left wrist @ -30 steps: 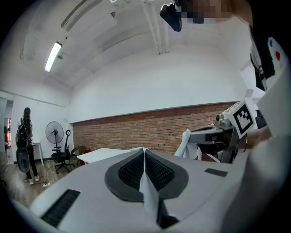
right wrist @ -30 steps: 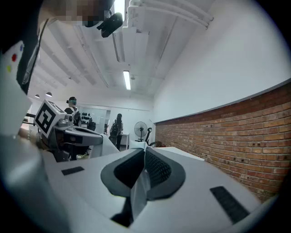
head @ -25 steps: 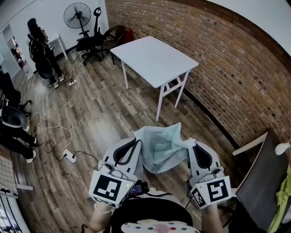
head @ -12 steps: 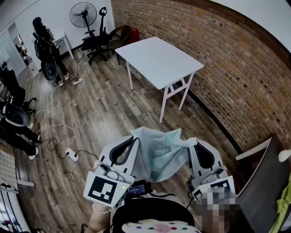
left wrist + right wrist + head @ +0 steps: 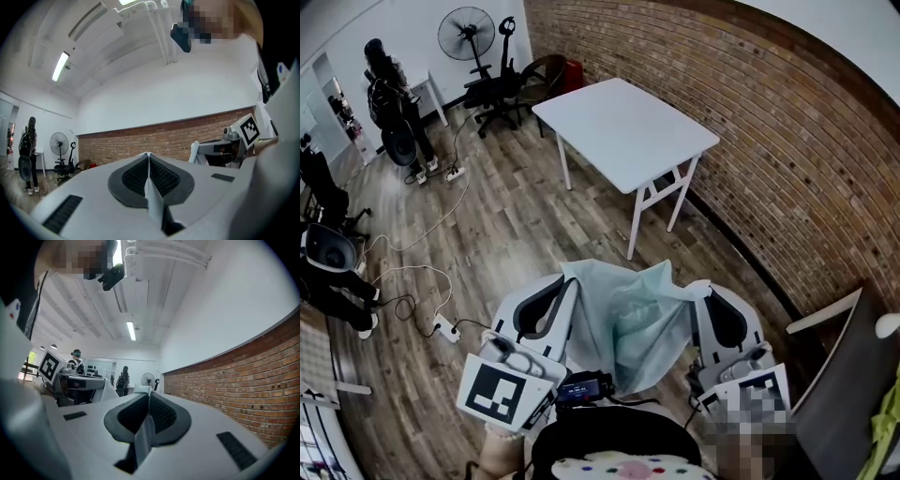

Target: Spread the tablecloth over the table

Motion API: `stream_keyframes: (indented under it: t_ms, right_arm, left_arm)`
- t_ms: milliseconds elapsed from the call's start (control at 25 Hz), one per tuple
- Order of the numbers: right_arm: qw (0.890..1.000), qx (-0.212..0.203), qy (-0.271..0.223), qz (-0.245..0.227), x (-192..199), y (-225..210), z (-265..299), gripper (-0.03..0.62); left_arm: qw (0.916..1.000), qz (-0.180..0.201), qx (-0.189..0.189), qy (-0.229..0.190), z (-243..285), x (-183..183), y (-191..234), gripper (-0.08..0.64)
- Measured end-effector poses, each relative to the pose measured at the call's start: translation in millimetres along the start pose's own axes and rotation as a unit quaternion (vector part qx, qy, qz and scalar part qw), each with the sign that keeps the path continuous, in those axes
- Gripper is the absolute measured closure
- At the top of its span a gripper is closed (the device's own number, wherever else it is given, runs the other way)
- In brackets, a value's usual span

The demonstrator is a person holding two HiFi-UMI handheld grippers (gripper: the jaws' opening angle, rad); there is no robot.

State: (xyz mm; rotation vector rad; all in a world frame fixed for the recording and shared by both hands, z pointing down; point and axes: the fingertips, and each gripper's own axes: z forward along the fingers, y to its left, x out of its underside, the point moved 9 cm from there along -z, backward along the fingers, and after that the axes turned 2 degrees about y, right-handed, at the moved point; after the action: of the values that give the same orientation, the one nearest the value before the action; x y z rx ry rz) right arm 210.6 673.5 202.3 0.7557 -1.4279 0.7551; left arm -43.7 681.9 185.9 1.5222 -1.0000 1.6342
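Observation:
A pale green tablecloth [image 5: 633, 319] hangs in loose folds between my two grippers in the head view. My left gripper [image 5: 566, 278] is shut on its left top edge, and a thin strip of cloth [image 5: 151, 187] shows pinched between the jaws in the left gripper view. My right gripper [image 5: 703, 286] is shut on the right top edge, with a cloth strip [image 5: 145, 432] clamped between its jaws. Both grippers point level. The white square table [image 5: 628, 127] stands bare ahead, beside the brick wall.
A brick wall [image 5: 769, 141] runs along the right. Office chairs [image 5: 492, 84] and a standing fan [image 5: 461, 33] stand at the far left, near a person [image 5: 384, 89]. Cables and a power strip [image 5: 442, 328] lie on the wooden floor. A dark board [image 5: 839, 384] leans at right.
Both grippers have risen a little and moved forward with the tablecloth, which now hangs longer and wider between them. The left gripper has drifted leftward in the view.

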Motion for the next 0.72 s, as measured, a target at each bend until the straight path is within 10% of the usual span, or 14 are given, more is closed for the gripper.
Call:
stream_keyframes:
  t_ms: [720]
  right_arm:
    - [0.985,0.156,0.075,0.001,12.3,-73.5,182.5,0.555]
  left_arm:
    - [0.9968,-0.013,0.068,0.040,182.0,31.4,188.2,0.545]
